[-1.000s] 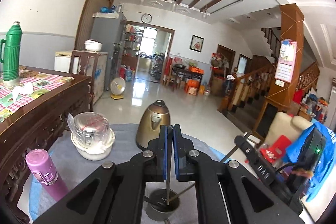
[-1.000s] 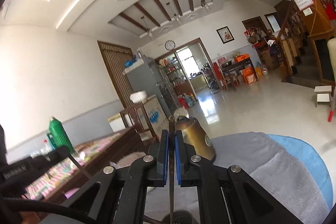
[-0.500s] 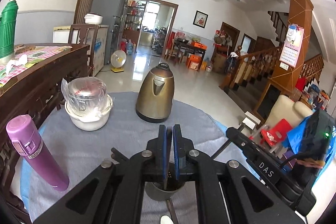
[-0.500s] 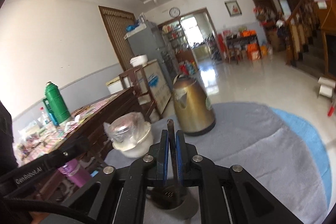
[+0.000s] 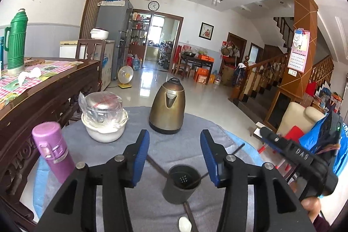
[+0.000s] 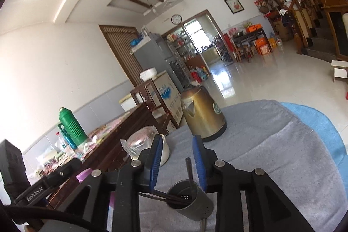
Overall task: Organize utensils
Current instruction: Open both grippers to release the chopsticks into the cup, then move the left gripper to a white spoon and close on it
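— How far along are they?

— The holder (image 5: 181, 184) sits on the grey surface (image 5: 174, 145) with dark sticks (image 6: 165, 197) leaning in it (chopsticks, I'd guess). Both left tongs (image 5: 175, 158) and right tongs (image 6: 177, 158) are spreading, nothing pinched.

— Anything left?

— One white-tipped utensil (image 5: 184, 223) lies loose by the holder. That probably goes in next.
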